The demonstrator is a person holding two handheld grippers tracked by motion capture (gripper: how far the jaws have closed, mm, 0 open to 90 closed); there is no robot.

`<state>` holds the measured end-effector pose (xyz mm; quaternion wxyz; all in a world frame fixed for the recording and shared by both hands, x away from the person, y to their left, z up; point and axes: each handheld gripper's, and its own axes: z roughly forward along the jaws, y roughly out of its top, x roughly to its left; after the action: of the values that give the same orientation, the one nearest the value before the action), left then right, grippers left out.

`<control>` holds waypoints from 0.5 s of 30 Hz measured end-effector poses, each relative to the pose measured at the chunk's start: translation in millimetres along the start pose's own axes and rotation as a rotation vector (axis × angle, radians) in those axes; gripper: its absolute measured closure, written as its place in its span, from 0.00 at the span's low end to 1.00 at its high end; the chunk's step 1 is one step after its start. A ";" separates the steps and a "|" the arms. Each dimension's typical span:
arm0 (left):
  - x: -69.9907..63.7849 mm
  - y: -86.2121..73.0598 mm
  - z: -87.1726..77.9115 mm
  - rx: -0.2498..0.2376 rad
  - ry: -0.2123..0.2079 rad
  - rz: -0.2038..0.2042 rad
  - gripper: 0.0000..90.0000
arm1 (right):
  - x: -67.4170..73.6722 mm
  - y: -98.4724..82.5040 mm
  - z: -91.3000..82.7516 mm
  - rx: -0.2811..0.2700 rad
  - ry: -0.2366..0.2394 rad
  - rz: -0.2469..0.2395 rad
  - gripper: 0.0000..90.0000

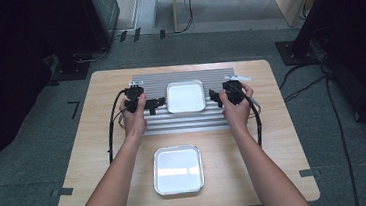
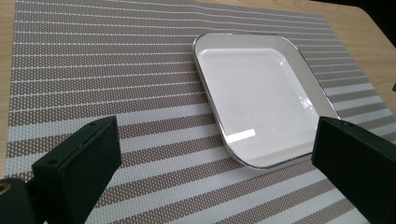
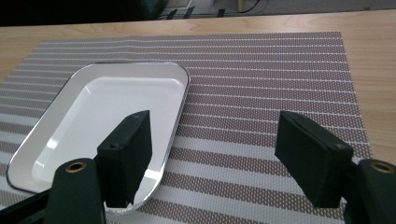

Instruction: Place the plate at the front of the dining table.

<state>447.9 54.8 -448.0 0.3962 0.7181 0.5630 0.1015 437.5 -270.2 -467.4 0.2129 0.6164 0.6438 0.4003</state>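
White square tray (image 1: 185, 96) flat on striped placemat (image 1: 188, 122) mid-table, flanked by left gripper (image 1: 157, 104) and right gripper (image 1: 214, 97), both released with jaws spread wide, nothing between them; second tray (image 1: 178, 169) nearer on wooden table (image 1: 274, 140).

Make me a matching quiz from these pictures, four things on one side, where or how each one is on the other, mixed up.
Things:
1. far tray
2. near tray
3. left gripper
4. striped mat

Places or states:
A. on bare wood at the table's near edge
B. open, beside the far tray's left side
C. on the striped mat
D. spread across the far half of the table

Pairs: 1-C, 2-A, 3-B, 4-D
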 end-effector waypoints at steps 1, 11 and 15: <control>-0.5 -1.5 -1.4 -0.004 0.000 0.003 0.01 | -0.6 -1.2 -3.1 -0.002 0.004 -0.008 0.29; 5.5 -21.8 -12.2 -0.001 0.033 0.034 0.01 | -2.3 -11.5 -27.6 -0.015 0.012 -0.044 0.28; 10.6 -29.3 -19.6 0.003 0.045 0.040 0.01 | -3.1 -16.0 -33.5 -0.013 0.013 -0.059 0.28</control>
<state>418.7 74.6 -458.2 0.3802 0.7274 0.5575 0.1248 402.3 -280.4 -460.8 0.2244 0.5931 0.6606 0.4018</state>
